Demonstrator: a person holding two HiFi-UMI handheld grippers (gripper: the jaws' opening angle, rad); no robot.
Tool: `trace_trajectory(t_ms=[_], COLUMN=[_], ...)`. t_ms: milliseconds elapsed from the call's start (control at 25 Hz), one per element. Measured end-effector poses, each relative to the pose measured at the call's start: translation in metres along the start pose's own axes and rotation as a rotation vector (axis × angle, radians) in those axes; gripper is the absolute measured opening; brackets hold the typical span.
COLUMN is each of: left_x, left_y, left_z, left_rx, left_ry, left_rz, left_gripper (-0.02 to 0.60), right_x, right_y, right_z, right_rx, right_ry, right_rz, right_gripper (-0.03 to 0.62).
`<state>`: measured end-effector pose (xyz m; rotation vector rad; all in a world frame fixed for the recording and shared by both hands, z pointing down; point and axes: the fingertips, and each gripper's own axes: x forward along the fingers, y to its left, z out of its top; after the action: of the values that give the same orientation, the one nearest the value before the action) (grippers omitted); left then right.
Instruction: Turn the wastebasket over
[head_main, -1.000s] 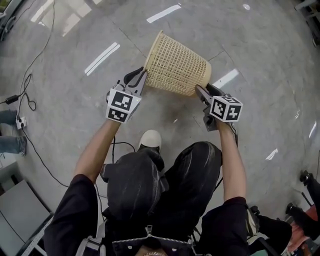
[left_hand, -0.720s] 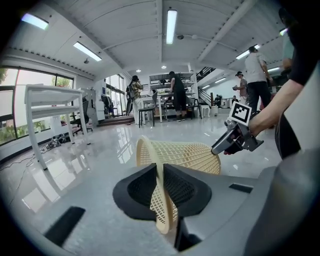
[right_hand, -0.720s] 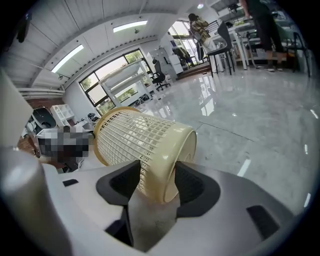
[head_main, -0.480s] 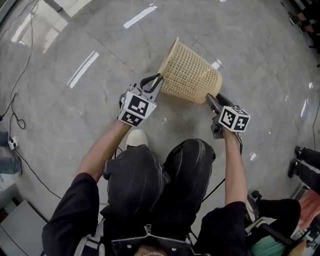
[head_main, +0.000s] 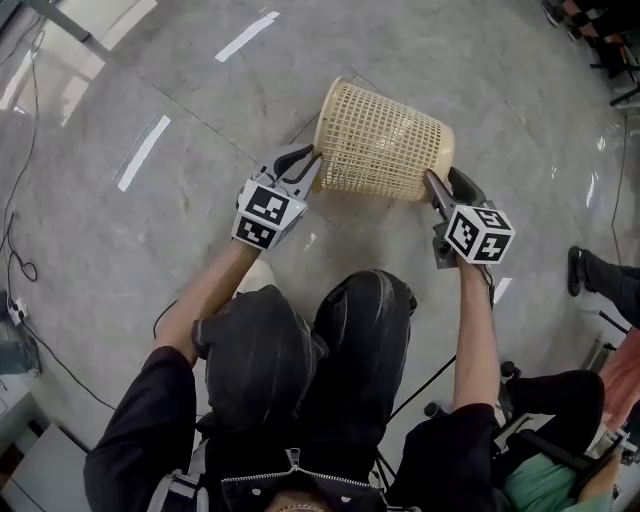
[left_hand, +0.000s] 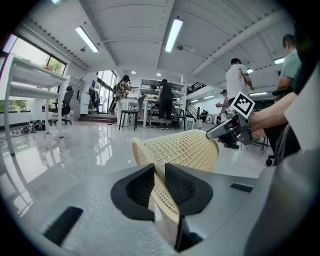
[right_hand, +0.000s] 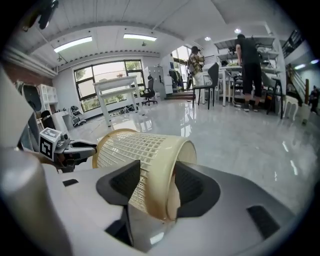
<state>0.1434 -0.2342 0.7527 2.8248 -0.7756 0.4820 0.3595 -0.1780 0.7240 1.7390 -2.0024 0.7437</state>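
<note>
Grey left gripper, its jaws just eased a little wider, pinches the thin mouth rim of a cream mesh basket. The basket lies on its side in the air between both grippers. The right gripper clamps its base edge.

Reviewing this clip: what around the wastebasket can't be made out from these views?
- Inside of the wastebasket: no view looks into its mouth. The head view shows only its mesh side, so any contents cannot be told.
- Floor directly below it: covered by the basket itself in the head view.
- Bystander at the head view's right edge: cut off by the frame, only a dark leg and shoe show.
</note>
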Motion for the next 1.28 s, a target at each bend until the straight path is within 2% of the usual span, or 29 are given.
trace_trajectory(t_ms=[200,560,720,840,1040,1160,1280], left_x=[-0.014,-0.045,-0.058,-0.069,-0.093,-0.089,-0.084], left_y=[0.029,0.078,0.095,0.105,0.131,0.130,0.118], left_z=[-0.010,-0.052,-0.071,-0.072,-0.042,-0.036,-0.014], left_rx=[-0.049,-0.096,-0.193,-0.149,-0.047,0.040,0.113], left_ry=[0.014,0.122,0.126,0.133,0.067,0.095,0.067], left_rz=[0.067,0.136,0.118,0.140,0.245,0.239,0.215], left_gripper=[0.066,0.090,0.097,0.100,0.100,0.100,0.100], right_x=[0.017,0.051,0.061,0.067,0.073,0.076,0.079], right_y=[0.029,0.105,0.133,0.147,0.163,0.173,0.187], right_z=[0.030,0.081,0.091,0.093,0.093,0.096,0.099], right_rx=[-0.100,-0.251,-0.298,-0.308,-0.314,-0.328,-0.342], right_ry=[-0.049,-0.115,-0.133,-0.125,-0.148,-0.157,-0.161], right_rz=[0.018,0.086,0.116,0.134,0.163,0.182,0.203], right_gripper=[0.222,0.213,0.186,0.184,0.178,0.173,0.170])
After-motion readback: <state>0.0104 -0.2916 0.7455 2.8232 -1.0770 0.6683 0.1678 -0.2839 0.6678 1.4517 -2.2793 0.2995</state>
